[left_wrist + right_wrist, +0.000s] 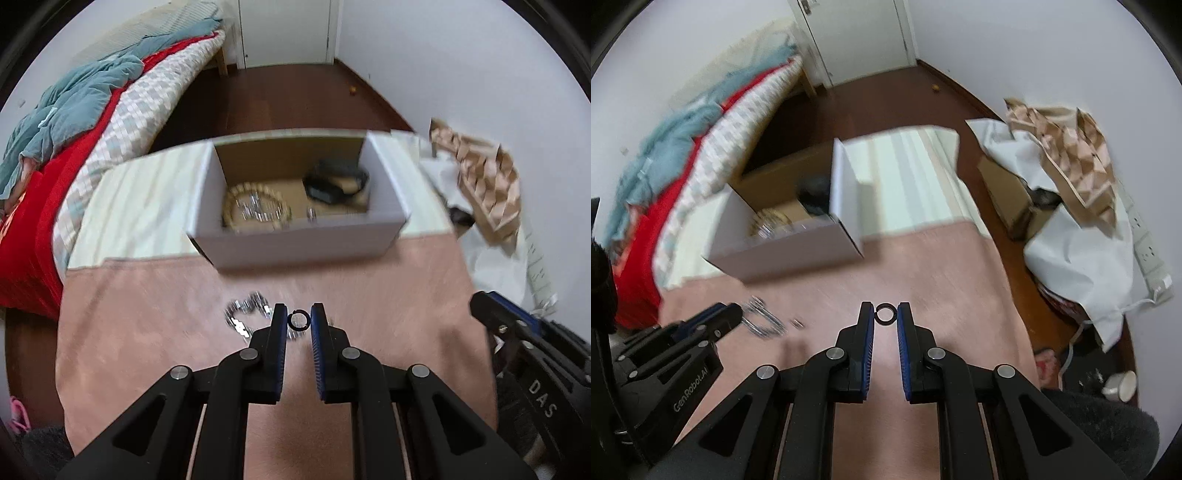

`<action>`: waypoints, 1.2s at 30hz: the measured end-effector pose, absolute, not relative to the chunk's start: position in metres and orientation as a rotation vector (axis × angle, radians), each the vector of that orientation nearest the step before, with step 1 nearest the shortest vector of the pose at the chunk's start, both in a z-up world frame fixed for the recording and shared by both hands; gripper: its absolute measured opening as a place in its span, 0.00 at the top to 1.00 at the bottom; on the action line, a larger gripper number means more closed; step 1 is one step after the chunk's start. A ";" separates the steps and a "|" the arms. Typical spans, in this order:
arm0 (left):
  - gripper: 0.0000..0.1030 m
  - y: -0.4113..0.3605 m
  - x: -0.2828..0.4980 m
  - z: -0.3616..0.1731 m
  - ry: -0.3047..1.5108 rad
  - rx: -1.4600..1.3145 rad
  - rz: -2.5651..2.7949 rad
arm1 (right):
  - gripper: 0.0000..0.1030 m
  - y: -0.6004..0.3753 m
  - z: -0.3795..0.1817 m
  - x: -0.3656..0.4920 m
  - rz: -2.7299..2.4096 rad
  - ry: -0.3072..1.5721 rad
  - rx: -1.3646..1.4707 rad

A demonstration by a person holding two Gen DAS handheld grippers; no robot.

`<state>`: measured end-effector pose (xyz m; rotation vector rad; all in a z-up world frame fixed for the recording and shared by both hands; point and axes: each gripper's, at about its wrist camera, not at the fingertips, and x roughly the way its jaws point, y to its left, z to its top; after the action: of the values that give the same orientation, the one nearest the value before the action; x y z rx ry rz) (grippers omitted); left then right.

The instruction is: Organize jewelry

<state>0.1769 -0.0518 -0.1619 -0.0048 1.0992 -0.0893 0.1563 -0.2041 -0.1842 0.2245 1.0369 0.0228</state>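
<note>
Black ring (298,320) pinched between left tool (298,318) tips; second black ring (885,314) clamped in right tool (885,314). Silver chain (245,318) lies on pink surface (388,288), near white box (295,236) holding jewelry.

Both wrist views look forward and down, close over the pink cloth (369,280). Left faces the box (295,240) squarely; right sees it far left (783,254). Both share cloth, box, bed, door.

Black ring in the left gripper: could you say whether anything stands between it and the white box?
Nothing visible does: only bare pink cloth lies between the black ring and the white box.
</note>
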 end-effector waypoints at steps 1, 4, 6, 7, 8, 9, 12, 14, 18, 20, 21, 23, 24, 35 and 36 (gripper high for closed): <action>0.90 -0.045 0.183 -0.153 1.089 -0.026 -0.091 | 0.87 -0.202 -0.179 0.161 0.033 1.026 0.237; 0.90 -0.028 0.206 -0.136 1.088 -0.080 -0.093 | 0.87 -0.192 -0.162 0.185 0.082 0.993 0.263; 0.90 -0.018 0.222 -0.130 1.091 -0.090 -0.091 | 0.87 -0.187 -0.157 0.204 0.116 0.993 0.279; 0.90 -0.015 0.231 -0.127 1.092 -0.091 -0.089 | 0.87 -0.183 -0.156 0.217 0.134 0.995 0.284; 0.90 -0.014 0.237 -0.127 1.095 -0.090 -0.088 | 0.87 -0.180 -0.156 0.227 0.149 0.997 0.291; 0.90 -0.010 0.248 -0.128 1.107 -0.095 -0.092 | 0.87 -0.176 -0.157 0.241 0.171 1.011 0.294; 0.90 -0.004 0.271 -0.135 1.145 -0.110 -0.094 | 0.87 -0.166 -0.165 0.276 0.225 1.075 0.340; 0.90 0.001 0.282 -0.139 1.166 -0.120 -0.093 | 0.87 -0.161 -0.173 0.293 0.256 1.114 0.366; 0.89 0.008 0.302 -0.148 1.226 -0.160 -0.102 | 0.87 -0.153 -0.188 0.318 0.305 1.193 0.420; 0.88 0.010 0.309 -0.147 1.238 -0.168 -0.090 | 0.86 -0.153 -0.195 0.326 0.315 1.228 0.470; 0.87 0.011 0.311 -0.146 1.243 -0.173 -0.084 | 0.85 -0.154 -0.199 0.329 0.321 1.244 0.498; 0.77 0.014 0.314 -0.142 1.235 -0.179 -0.075 | 0.64 -0.155 -0.202 0.332 0.313 1.254 0.521; 0.69 0.016 0.314 -0.138 1.224 -0.172 -0.060 | 0.49 -0.156 -0.202 0.332 0.311 1.247 0.533; 0.11 0.043 0.277 -0.118 1.112 -0.102 0.076 | 0.47 -0.171 -0.174 0.293 0.177 1.142 0.379; 0.09 0.046 0.269 -0.118 1.102 -0.084 0.099 | 0.43 -0.171 -0.171 0.286 0.151 1.130 0.340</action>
<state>0.2693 0.0455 -0.1180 -0.0841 1.1019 0.0988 0.2863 -0.1711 -0.1711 0.3396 1.1299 0.1514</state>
